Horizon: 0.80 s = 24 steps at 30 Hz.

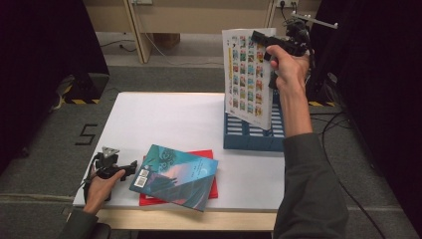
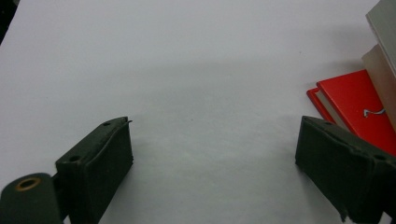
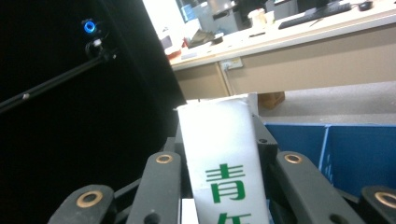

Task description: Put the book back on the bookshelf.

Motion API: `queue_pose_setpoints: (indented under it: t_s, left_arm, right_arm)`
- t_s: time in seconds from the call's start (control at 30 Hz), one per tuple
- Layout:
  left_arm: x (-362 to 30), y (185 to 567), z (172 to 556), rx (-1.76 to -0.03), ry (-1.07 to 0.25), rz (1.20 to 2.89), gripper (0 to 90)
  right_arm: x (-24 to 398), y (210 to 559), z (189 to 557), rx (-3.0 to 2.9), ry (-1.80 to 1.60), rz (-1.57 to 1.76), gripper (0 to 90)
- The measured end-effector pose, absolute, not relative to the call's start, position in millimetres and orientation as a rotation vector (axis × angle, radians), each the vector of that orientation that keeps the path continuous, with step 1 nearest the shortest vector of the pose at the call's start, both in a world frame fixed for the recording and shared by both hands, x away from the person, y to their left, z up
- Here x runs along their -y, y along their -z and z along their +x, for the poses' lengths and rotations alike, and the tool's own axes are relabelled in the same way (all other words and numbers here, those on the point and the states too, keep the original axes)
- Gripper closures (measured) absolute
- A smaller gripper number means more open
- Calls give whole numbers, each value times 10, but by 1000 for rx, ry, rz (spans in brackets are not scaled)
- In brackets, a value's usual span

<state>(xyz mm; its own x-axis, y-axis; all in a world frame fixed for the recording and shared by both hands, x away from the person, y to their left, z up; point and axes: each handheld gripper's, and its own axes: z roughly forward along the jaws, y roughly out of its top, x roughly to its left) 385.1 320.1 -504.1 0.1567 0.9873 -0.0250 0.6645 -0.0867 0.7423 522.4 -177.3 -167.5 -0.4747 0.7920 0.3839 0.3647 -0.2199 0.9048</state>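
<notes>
Nearest edge: left gripper [image 1: 130, 167] is resting on the white table [image 1: 169, 119], jaws standing wide apart with nothing between them, just beside the teal book [image 1: 175, 175] that is lying on the red book [image 1: 214, 189]. In the left gripper view the jaws are framing bare tabletop, red book [image 2: 359, 105] off to one side.

Farther back: right gripper [image 1: 260, 37] is clamping the white book [image 1: 247, 74] by its spine, held upright in the air above the blue crate [image 1: 249, 137]. In the right gripper view the spine [image 3: 224, 154] is sitting squeezed between the two jaws, crate wall [image 3: 359, 149] behind it.

Judgement: the step is slotting the white book into the crate. Doing it well means keeping the book vertical, lining its lower edge up with the crate's opening, lowering straight, and letting go only once it is bearing on the crate floor. Book is hanging slightly tilted, so it could catch the crate rim.
</notes>
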Motion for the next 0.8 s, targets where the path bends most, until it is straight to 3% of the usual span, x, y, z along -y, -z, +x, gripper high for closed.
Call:
queue_pose_setpoints:
  t_s: [0.57,0.8]
  left_arm:
    - [-3203,5040,3854,-1572,-667,1824,98]
    - [-3200,5041,3853,-1573,-670,1823,97]
  right_arm:
    - [2021,1718,5600,-1554,-1708,1490,713]
    - [1832,1795,5724,-1576,-1672,1505,714]
